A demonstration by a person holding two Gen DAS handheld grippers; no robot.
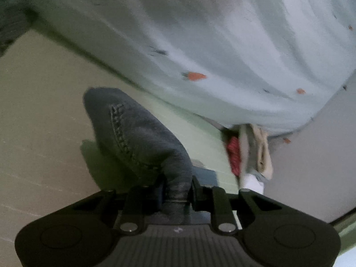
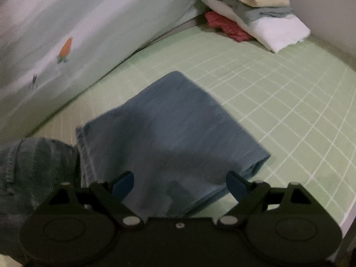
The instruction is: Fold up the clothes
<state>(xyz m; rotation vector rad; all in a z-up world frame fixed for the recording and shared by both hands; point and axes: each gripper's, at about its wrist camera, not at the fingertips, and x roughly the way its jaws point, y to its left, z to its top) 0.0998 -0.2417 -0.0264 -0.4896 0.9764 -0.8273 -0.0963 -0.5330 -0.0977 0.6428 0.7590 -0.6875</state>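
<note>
A pair of blue jeans lies on the green checked sheet. In the right wrist view the folded part of the jeans (image 2: 173, 129) lies flat, with a bunched end (image 2: 37, 166) at the lower left. My right gripper (image 2: 179, 184) is open just above the near edge of the folded jeans and holds nothing. In the left wrist view my left gripper (image 1: 176, 191) is shut on a bunched fold of the jeans (image 1: 133, 133), which sticks up and away from the fingers.
A pale curtain with carrot prints (image 2: 66, 46) hangs along the left of the bed and fills the top of the left wrist view (image 1: 222, 44). A stack of folded clothes (image 2: 251, 11), beige, grey, white and red, sits in the far corner by the wall.
</note>
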